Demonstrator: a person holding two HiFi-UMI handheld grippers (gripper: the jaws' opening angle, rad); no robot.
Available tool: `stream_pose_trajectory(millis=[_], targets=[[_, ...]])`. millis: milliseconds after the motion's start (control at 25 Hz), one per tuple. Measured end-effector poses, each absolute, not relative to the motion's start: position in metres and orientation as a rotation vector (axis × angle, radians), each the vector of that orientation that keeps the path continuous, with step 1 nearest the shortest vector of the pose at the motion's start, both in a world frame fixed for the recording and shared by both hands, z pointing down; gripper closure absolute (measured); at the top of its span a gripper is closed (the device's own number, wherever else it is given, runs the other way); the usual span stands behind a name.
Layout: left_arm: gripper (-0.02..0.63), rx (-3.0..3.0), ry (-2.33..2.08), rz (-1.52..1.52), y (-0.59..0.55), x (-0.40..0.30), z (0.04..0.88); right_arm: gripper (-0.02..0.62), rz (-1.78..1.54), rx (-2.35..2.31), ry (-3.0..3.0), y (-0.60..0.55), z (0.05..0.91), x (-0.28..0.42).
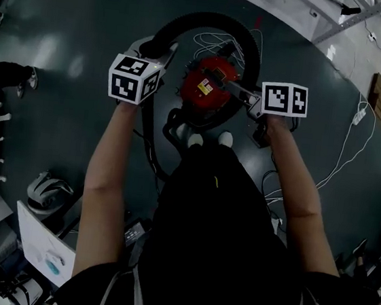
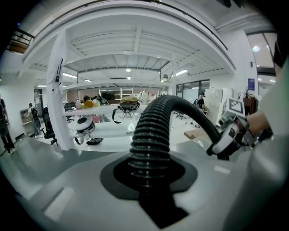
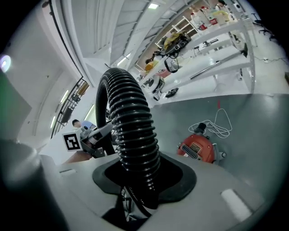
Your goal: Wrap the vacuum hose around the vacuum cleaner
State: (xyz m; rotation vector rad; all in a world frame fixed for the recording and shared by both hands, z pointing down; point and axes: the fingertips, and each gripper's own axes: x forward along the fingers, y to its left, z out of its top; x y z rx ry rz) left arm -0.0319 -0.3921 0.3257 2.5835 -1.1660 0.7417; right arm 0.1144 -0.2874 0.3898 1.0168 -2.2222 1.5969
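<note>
Two grippers are in use, and both are clamped on the hose (image 1: pixel 212 20). The left gripper (image 1: pixel 160 50) has its jaws closed partway on the black ribbed hose, which rises from between them and curves off to the right in its own view. The right gripper (image 1: pixel 245 100) has its jaws closed to a similar narrow gap on another section of the same hose, which stands up from between them and bends to the left in its own view. Neither gripper is empty.

From the head view, the hose forms an arch between the two grippers, looping over the far side of the vacuum (image 1: pixel 207 83). It hangs above the floor (image 1: pixel 73 39) rather than lying against the machine. The vacuum is a red, rounded unit sitting on the dark floor, between the grippers and just ahead of the person's shoes (image 1: pixel 195 140). The right gripper view shows it below and to the right of the held hose, well apart from the jaws.

A white cable (image 3: pixel 216 122) lies in loose loops on the floor just beyond the vacuum. Each gripper is visible in the other's view, holding its end of the arch.
</note>
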Motion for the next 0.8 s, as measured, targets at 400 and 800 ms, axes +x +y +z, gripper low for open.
stream_pose_trajectory(millis=[400,800], targets=[[0.489,2.548,-1.073,0.797,-0.403,0.004,0.404,0.439,1.706,1.155,-2.088,-0.298,0.451,0.156],[0.489,2.474,-1.047,0.864,-0.404,0.012,0.483,0.439,1.783,1.185,-1.963,-0.304,0.521,0.175]])
